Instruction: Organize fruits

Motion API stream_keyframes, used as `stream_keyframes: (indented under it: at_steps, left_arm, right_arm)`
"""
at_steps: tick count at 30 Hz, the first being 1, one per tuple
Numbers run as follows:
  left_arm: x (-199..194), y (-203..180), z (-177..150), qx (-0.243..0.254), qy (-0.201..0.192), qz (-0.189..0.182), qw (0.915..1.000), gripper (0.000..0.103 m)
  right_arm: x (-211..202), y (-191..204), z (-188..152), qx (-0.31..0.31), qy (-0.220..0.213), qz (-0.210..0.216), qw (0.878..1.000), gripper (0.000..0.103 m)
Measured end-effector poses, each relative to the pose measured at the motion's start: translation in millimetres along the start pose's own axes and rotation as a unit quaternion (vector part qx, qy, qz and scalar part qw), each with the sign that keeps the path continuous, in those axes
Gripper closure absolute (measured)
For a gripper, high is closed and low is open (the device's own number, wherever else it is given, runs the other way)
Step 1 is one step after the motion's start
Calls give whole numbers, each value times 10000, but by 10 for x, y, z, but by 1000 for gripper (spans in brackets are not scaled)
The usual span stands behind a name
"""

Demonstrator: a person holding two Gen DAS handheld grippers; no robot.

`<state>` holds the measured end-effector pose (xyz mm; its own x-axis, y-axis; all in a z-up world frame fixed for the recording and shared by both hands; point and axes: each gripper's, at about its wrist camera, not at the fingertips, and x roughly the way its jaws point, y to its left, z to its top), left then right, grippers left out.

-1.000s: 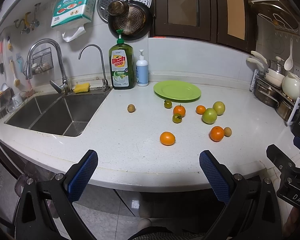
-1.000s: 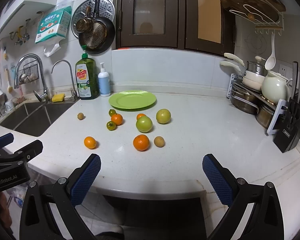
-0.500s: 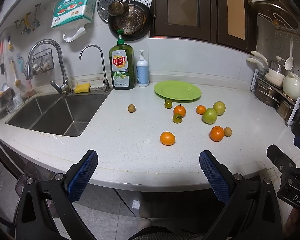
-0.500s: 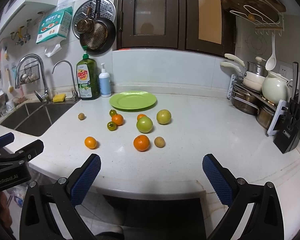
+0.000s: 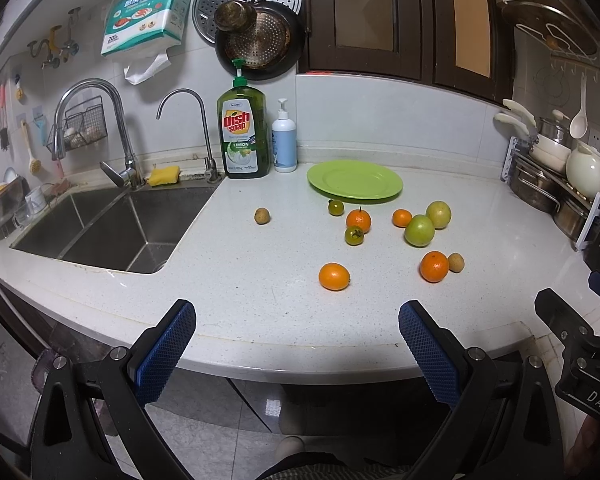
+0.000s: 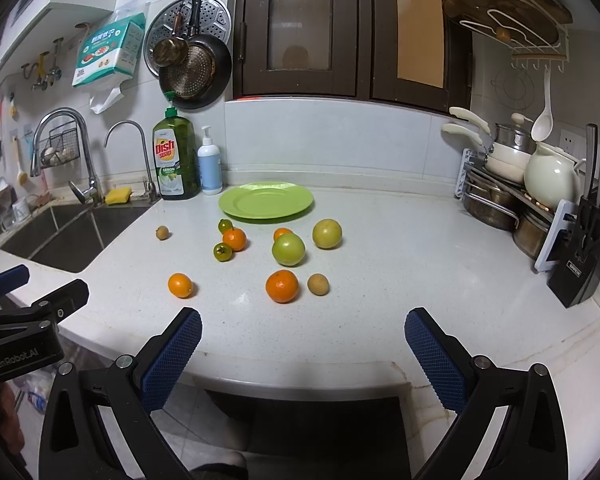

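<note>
Our grippers, left (image 5: pixel 297 334) and right (image 6: pixel 303 340), gape empty; oranges (image 6: pixel 282 286) and green tomatoes (image 6: pixel 288 249) dot the white countertop (image 6: pixel 380 280) before the green plate (image 6: pixel 266 200).

Bare countertop (image 6: pixel 400 264) right of scattered fruits (image 6: pixel 288 249), dish soap bottle (image 6: pixel 175 158) behind plate (image 6: pixel 266 201)

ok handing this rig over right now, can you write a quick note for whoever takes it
Left gripper: open, empty, at the counter's front edge.
Right gripper: open, empty, also at the front edge.
Green plate: at the back of the counter, nothing on it.
Fruit: all loose on the counter in front of the plate, including a near orange, a green apple and a small brown fruit off toward the sink.
Done: nothing yet.
Left: likely gathering every fruit onto the plate.
</note>
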<state>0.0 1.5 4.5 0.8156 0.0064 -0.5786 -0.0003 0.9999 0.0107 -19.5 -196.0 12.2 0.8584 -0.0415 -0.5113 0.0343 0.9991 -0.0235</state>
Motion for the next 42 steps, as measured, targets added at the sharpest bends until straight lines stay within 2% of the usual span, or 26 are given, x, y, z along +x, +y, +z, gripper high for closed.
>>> stream_keyframes:
  at_steps: [20,34,40,42]
  left_arm:
    - [64,-55,2,33,80,39,10000,0]
    - [312,-36,101,143,147,35,9998,0]
    - [610,-46,203,420,274,-182,9986,12]
    - [747,-48,241,518,349,-283,9976,18]
  right_arm:
    - [45,-48,-2,5,44,9,10000,0]
    - [316,18,48,-3,313,49,9995,0]
    - [625,108,125,34,563,112,9983,1]
    - [792,151,155,63,719,157,9973,5]
